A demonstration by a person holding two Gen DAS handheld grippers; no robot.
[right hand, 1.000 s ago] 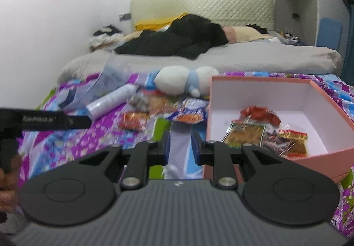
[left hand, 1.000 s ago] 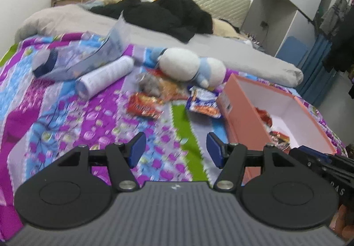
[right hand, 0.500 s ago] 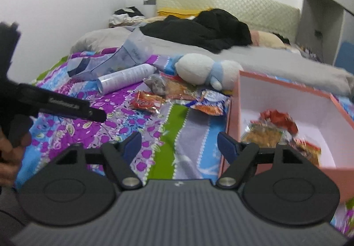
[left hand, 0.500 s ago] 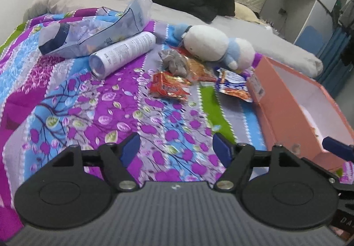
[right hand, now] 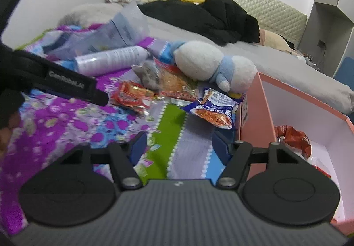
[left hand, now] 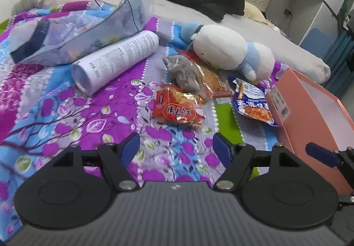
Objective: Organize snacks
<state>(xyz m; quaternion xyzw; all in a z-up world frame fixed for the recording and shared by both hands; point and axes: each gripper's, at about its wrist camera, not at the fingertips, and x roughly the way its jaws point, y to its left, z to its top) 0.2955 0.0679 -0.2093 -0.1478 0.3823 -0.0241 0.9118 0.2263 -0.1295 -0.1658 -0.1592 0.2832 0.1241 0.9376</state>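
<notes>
Left claw (left hand: 176,148): jaws wide, empty, aimed at the red snack packet (left hand: 178,111) lying mid-bed.
Right claw (right hand: 179,146): jaws apart, just narrowed, nothing between; blue noodle packet (right hand: 214,109) ahead, touching the pink box (right hand: 252,117).
Advice: each packet is best pinched by its crimped edge, then dropped into the box.

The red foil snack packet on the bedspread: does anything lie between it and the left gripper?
Nothing visible does. The left gripper stands open and empty, and only bare flowered bedspread lies between it and the red foil snack packet. The grey crumpled packet lies behind the red one, on the far side.
</notes>
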